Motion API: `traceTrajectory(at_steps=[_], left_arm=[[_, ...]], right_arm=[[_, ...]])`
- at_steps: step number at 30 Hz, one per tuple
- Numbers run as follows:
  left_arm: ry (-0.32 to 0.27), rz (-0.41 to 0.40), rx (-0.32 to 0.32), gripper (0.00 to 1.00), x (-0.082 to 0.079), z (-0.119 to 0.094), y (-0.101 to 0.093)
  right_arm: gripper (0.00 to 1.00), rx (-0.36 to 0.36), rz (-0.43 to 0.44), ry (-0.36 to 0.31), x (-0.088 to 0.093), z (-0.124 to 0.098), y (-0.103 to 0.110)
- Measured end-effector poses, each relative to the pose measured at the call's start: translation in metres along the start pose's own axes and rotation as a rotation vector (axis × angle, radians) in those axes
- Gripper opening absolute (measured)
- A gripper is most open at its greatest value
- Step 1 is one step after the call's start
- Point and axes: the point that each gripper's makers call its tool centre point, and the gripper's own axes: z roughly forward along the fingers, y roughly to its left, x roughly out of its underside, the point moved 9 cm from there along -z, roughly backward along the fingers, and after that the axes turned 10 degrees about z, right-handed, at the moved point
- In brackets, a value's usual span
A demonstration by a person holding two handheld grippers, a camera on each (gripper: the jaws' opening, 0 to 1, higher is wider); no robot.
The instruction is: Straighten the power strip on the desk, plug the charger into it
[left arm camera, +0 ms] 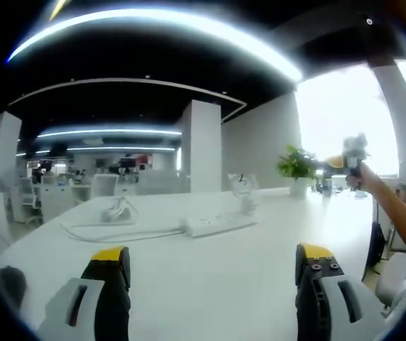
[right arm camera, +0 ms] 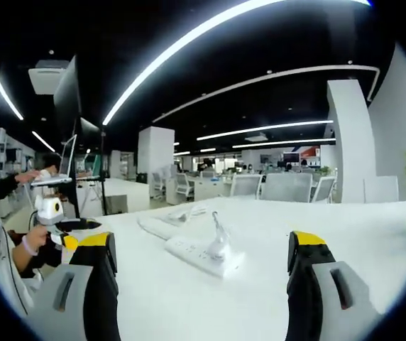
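No text is legible (all too small).

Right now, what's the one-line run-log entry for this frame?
left gripper: open, empty | right gripper: open, empty | power strip: on desk, untouched | charger: unplugged

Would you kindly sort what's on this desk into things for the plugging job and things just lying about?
For the job:
power strip
charger with coiled cable
left tongs, right tongs, both open

Lying about:
potted plant
small clear stand
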Motion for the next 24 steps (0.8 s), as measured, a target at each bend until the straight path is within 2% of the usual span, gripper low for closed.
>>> traceTrajectory(at_steps=[14, 20, 24], left_arm=[[-0.001, 0.004, -0.014, 0.99, 0.0, 0.0, 0.003], [-0.001, 0.003, -0.018, 0.99, 0.0, 0.0, 0.004], [0.001, 0.005, -0.014, 0.99, 0.001, 0.0, 0.004]], right_arm=[[1.0, 0.036, 0.025, -0.003, 0.016, -0.013, -0.003], [1.0, 0.038, 0.038, 0.02, 0.029, -0.015, -0.002], [1.0, 0.046, 0.056, 0.009, 0.036, -0.016, -0.002]])
